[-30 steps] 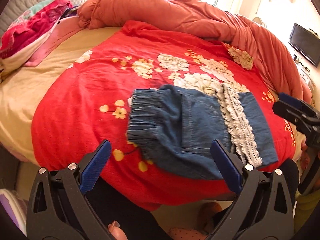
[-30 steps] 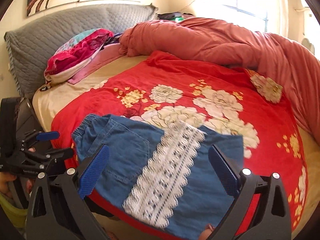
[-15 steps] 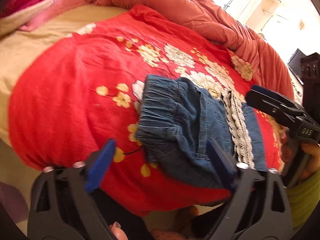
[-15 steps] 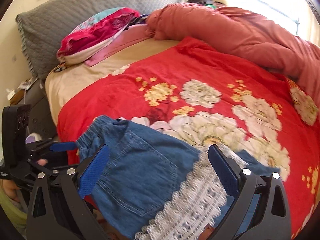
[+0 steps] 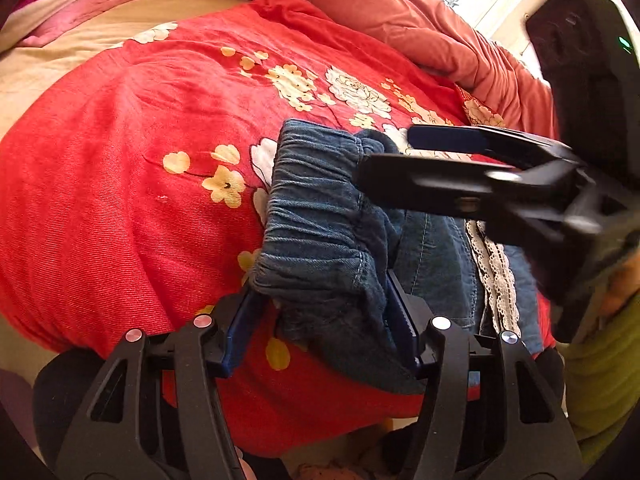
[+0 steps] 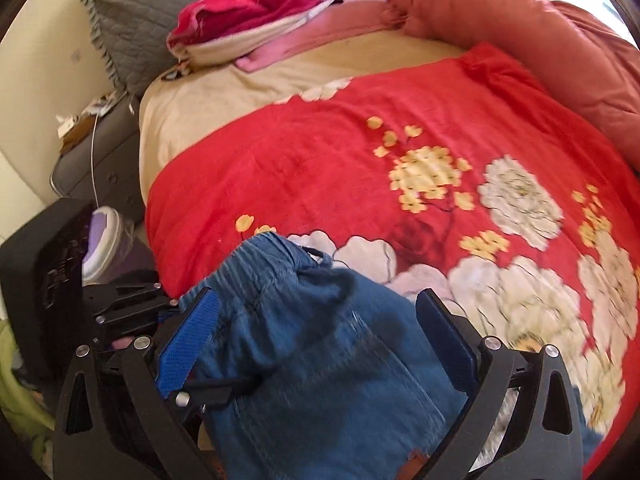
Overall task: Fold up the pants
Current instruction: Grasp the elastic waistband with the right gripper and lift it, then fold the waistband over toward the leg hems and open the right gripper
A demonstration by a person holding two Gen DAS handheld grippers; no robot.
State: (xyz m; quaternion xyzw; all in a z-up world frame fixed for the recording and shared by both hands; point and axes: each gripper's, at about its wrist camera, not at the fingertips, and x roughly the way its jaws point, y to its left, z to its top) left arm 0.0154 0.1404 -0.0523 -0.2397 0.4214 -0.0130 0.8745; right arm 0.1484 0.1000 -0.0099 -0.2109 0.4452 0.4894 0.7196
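Now left hand-held gripper point(image 5: 322, 312) clamped on pants point(image 5: 320, 216) waistband, right hand-held gripper point(image 6: 318, 332) spread apart

A home bedroom: bed point(image 6: 224, 92) with red floral cover point(image 6: 360, 152), grey pillow point(image 6: 132, 12), bunched quilt point(image 6: 520, 36)

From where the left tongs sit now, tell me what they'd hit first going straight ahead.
The left tongs already have the pants' waistband bunched between their fingers, so the denim comes first. Beyond it lies the red flowered blanket. The right tongs cross just to the right; depth there is unclear.
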